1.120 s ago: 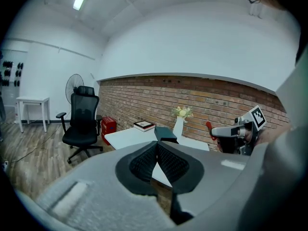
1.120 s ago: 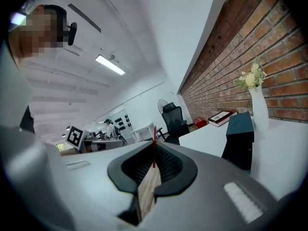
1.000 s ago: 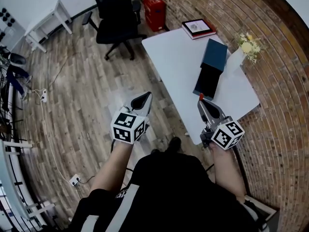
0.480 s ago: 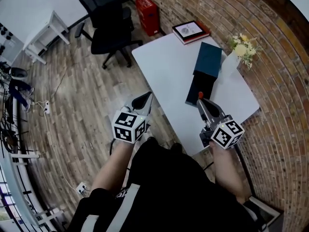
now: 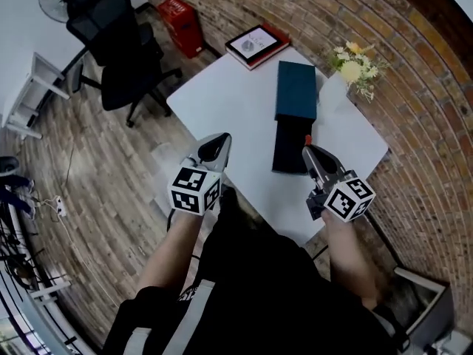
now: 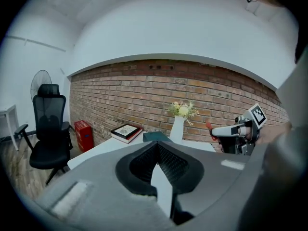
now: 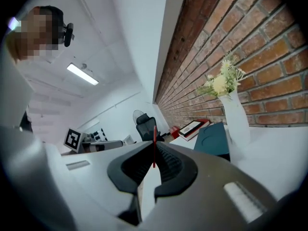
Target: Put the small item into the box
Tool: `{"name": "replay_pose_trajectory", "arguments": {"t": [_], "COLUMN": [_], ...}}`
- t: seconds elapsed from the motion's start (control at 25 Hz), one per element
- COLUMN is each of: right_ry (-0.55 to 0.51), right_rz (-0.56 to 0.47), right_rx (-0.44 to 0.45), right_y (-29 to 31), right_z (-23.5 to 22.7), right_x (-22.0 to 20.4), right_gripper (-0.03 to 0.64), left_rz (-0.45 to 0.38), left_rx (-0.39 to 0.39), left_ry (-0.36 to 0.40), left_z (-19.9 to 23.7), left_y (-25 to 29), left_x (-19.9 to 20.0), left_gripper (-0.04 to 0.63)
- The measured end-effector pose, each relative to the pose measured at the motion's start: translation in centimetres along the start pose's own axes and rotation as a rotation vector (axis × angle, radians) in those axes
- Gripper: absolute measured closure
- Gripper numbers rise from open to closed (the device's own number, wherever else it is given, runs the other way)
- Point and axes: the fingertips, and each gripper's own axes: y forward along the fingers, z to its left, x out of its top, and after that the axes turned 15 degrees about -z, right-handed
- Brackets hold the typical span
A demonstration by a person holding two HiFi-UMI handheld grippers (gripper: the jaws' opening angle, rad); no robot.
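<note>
A teal box [image 5: 295, 87] lies on the white table [image 5: 222, 98], and a black part [image 5: 287, 146] adjoins its near end. My right gripper [image 5: 309, 152] hovers at the black part's right edge, shut on a small red item [image 5: 307, 140]. In the right gripper view the item [image 7: 154, 143] shows as a thin red strip pinched between the jaws, with the teal box [image 7: 214, 137] ahead. My left gripper [image 5: 219, 140] is shut with nothing in it, over the table's near left edge. The left gripper view shows the right gripper [image 6: 219, 131] and the red item [image 6: 209, 125].
A white vase of flowers [image 5: 347, 69] stands at the table's far right, by the brick wall. A framed book [image 5: 256, 44] lies at the far corner. A black office chair [image 5: 111, 50] and a red crate [image 5: 181, 24] stand on the wooden floor to the left.
The view has swung closer to the table, so the box and table now lie more directly under both grippers. Both grippers keep their pose, and the red item stays pinched in the right one.
</note>
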Motion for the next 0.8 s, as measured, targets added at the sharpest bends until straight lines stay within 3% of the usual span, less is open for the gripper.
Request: {"name": "replay_pose_trajectory", "arguments": {"t": [0.4, 0.8], "right_ry": [-0.014, -0.068], "right_rz": [-0.049, -0.15], "right_rx": [-0.241, -0.404], "right_y": [3.2, 1.7], "right_z": [-2.7, -3.3], "right_x": [-1.7, 1.1], "right_gripper": [0.604, 0.604], "left_rz": [0.056, 0.071], "left_rx": [-0.252, -0.396], "left_ry": [-0.013, -0.027], "left_z": [3.0, 3.0], "left_y": [7.8, 10.1], "left_x": [-1.1, -0.4], "left_gripper": [0.588, 0.588]}}
